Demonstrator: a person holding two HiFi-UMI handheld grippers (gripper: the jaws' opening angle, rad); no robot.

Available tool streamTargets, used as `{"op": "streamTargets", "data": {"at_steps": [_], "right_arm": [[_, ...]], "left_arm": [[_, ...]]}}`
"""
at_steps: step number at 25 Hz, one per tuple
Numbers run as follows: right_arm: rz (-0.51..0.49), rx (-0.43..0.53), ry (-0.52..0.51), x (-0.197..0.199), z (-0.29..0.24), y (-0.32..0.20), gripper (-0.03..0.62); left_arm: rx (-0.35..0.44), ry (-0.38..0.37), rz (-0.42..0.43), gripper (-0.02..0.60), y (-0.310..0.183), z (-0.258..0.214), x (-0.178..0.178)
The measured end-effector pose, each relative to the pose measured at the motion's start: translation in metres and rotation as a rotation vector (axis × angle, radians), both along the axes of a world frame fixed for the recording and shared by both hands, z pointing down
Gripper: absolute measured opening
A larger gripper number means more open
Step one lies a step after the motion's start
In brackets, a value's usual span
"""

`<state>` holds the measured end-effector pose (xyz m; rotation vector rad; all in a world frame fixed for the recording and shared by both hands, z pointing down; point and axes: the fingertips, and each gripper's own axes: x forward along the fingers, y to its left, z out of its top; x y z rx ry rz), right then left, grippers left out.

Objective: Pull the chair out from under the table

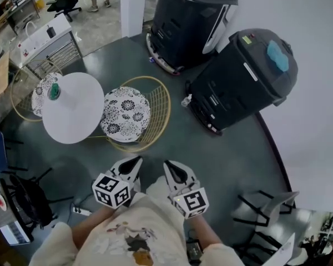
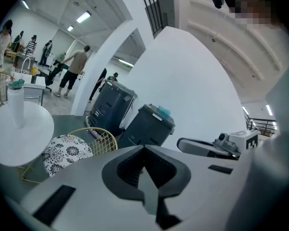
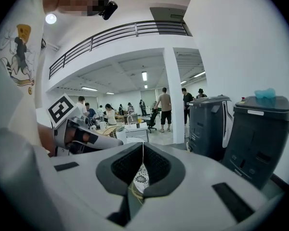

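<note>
Head view, steeply downward: both tools were held before the person's body, at the near middle of the scene, above a dark green floor [image 1: 211, 154]. The left hand-held gripper [image 1: 132, 165] was recorded with its jaws pressed together and nothing between them. The right hand-held gripper [image 1: 175, 170] was likewise closed and empty, as was shown plainly in each gripper view. The two were held side by side, slightly apart, and were pointed toward the chair [image 1: 155, 100], from which both were well apart.

The chair, a gold wire frame fitted with a black-and-white patterned cushion [image 1: 125, 115], was stood just right of the round white worktop [image 1: 72, 121]. The left edge of the cushion was overlapped by the worktop's rim. A white bottle [image 1: 54, 91] with a green cap was stood upright on the far left part of the worktop. A second patterned seat [image 1: 40, 95] was partly hidden at the worktop's far left side.

Two large dark machines were stood beyond the chair, the far machine [image 1: 191, 15] and the right machine [image 1: 241, 79], beside a white pillar [image 1: 132, 7].
</note>
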<state>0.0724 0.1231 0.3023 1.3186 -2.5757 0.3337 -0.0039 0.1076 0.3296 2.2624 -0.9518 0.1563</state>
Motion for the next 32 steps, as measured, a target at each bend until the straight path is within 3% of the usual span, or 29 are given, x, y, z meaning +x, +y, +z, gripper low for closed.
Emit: {"op": "streamTargets", "data": {"at_steps": [6,10,13,17,25,32], "right_arm": [[-0.044,-0.058,0.006,-0.003,0.019,-0.056,0.009],[-0.135,-0.073,0.014,-0.009,0.03,-0.1,0.009],[-0.221,-0.103,-0.055,-0.009,0.033,-0.132,0.009],[-0.283,-0.155,-0.082,0.0,0.039,-0.167,0.009],[-0.229,-0.24,-0.096,0.017,0.095,-0.214,0.012],[-0.122,-0.359,-0.075,0.042,0.159,-0.224,0.055]], "left_arm": [[-0.051,-0.002,-0.048,0.008,-0.045,0.021,-0.013],[-0.01,-0.038,-0.072,0.008,-0.082,0.027,-0.012],[-0.005,-0.092,-0.072,0.008,-0.105,0.032,-0.004],[-0.071,-0.099,-0.09,0.008,-0.119,0.041,0.015],[-0.116,-0.136,-0.108,0.009,-0.153,0.092,0.033],[-0.187,-0.134,-0.002,0.046,-0.149,0.153,0.057]]}}
